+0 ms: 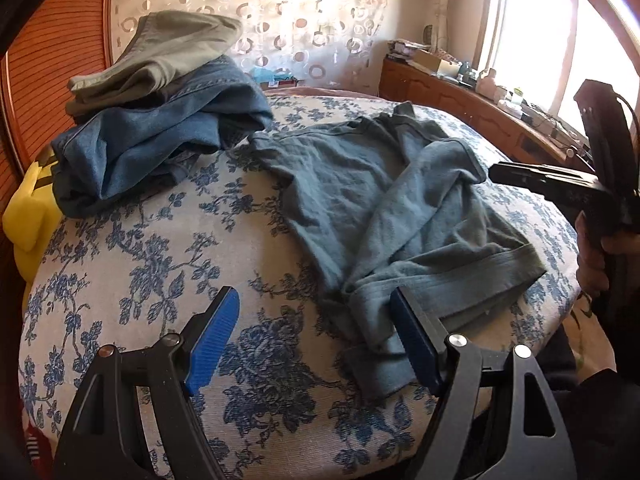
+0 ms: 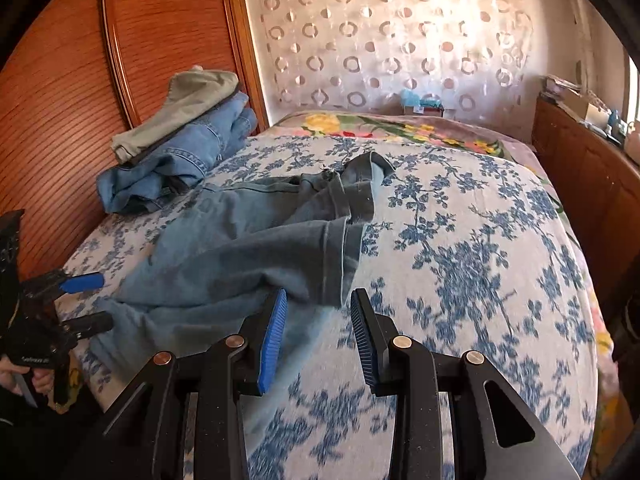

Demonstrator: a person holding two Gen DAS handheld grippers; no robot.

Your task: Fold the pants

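A pair of blue-grey pants [image 1: 372, 208] lies crumpled on the floral bed, one leg crossed over the other; it also shows in the right wrist view [image 2: 248, 240]. My left gripper [image 1: 316, 340] is open and empty, its right finger by the near leg cuff [image 1: 460, 280]. It shows at the left edge of the right wrist view [image 2: 90, 302]. My right gripper [image 2: 318, 344] is open and empty, just above the pants' near edge. In the left wrist view it [image 1: 496, 172] hovers at the pants' right side.
A pile of jeans [image 1: 160, 136] topped by olive trousers [image 1: 160, 56] sits at the bed's far left by the wooden headboard [image 2: 80, 80]. A yellow item [image 1: 28, 216] lies at the left edge. A cluttered wooden cabinet [image 1: 460, 92] runs along the right under the window.
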